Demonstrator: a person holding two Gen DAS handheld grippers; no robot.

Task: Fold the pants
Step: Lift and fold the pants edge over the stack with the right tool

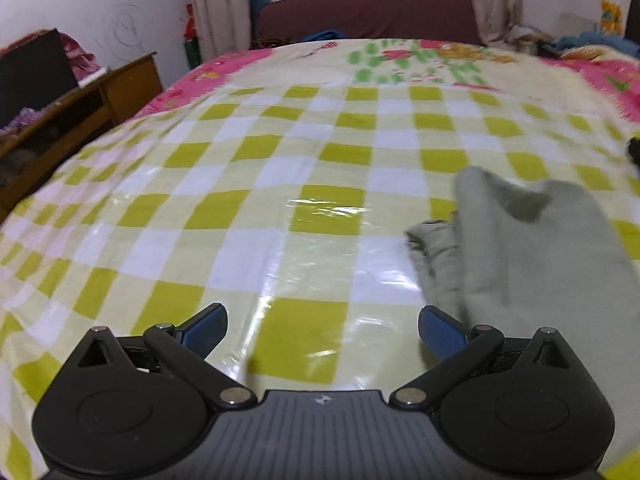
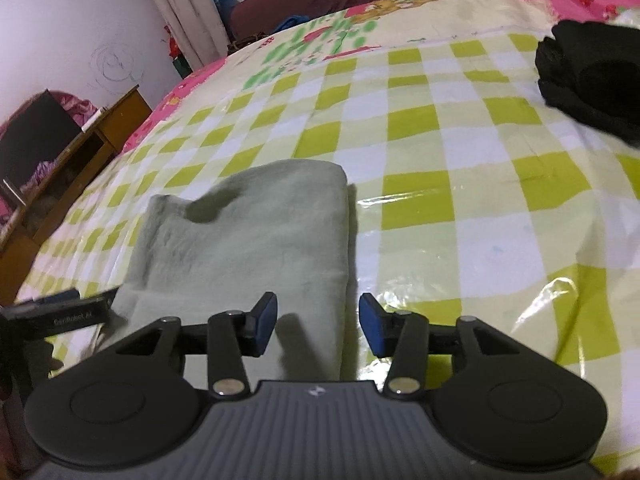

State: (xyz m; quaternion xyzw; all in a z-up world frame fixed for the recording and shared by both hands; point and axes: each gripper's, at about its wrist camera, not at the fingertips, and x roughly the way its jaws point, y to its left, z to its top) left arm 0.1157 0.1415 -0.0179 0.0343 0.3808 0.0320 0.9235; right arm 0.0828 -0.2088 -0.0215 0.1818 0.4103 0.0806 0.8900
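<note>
The pale green pants (image 2: pixel 256 236) lie folded into a thick bundle on the checked plastic sheet (image 2: pixel 460 184) over the bed. In the left wrist view they (image 1: pixel 528 256) lie at the right, next to my right finger. My left gripper (image 1: pixel 322 328) is open and empty over the bare sheet, left of the pants. My right gripper (image 2: pixel 318 326) is open and empty, its left finger over the near right edge of the pants. The left gripper's tip (image 2: pixel 60 314) shows at the left of the right wrist view, beside the pants.
A black garment (image 2: pixel 592 80) lies on the sheet at the far right. A wooden cabinet (image 1: pixel 80 112) stands left of the bed. A dark red sofa (image 1: pixel 360 16) and curtains stand beyond the bed's far end. The pink blanket edge (image 1: pixel 224 68) shows around the sheet.
</note>
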